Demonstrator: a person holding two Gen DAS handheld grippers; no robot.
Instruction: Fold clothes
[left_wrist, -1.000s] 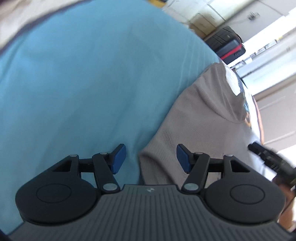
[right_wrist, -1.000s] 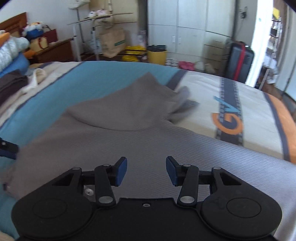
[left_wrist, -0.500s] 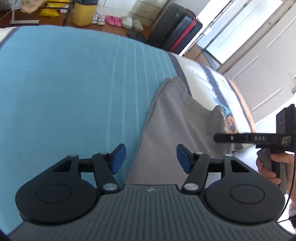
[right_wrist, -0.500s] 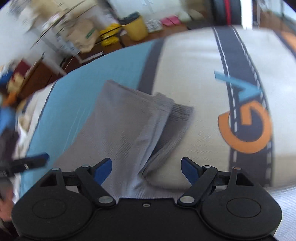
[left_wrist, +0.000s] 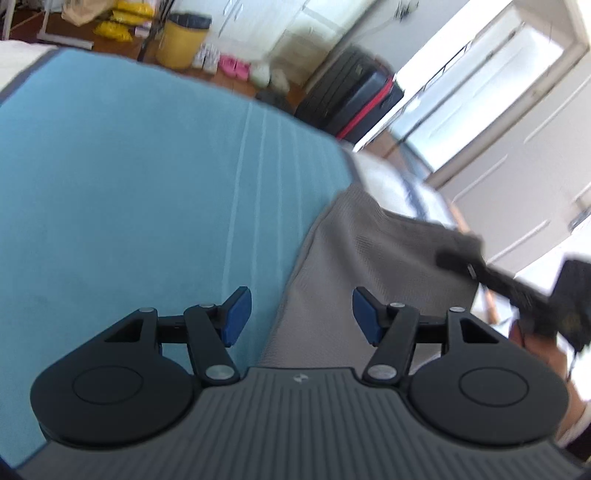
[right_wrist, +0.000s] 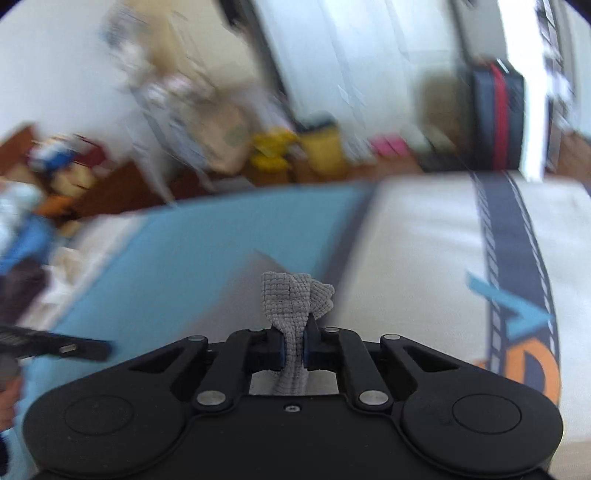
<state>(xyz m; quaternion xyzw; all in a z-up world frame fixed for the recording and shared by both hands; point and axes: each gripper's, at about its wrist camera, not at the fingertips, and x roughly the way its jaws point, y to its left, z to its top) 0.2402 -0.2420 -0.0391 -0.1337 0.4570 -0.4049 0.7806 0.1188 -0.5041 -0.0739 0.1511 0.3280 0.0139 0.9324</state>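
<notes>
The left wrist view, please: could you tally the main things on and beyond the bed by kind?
Grey knitted garment: 1
Grippers, left gripper and right gripper: 2
Yellow bin: 1
Dark suitcase: 1
Total: 5

Bright daylight, glare from doorway (left_wrist: 476, 92) far right. Right wrist view heavily motion-blurred beyond the sharp tool (right_wrist: 293, 349); left wrist view softer at far edges. Fisheye bending, dark corners.
</notes>
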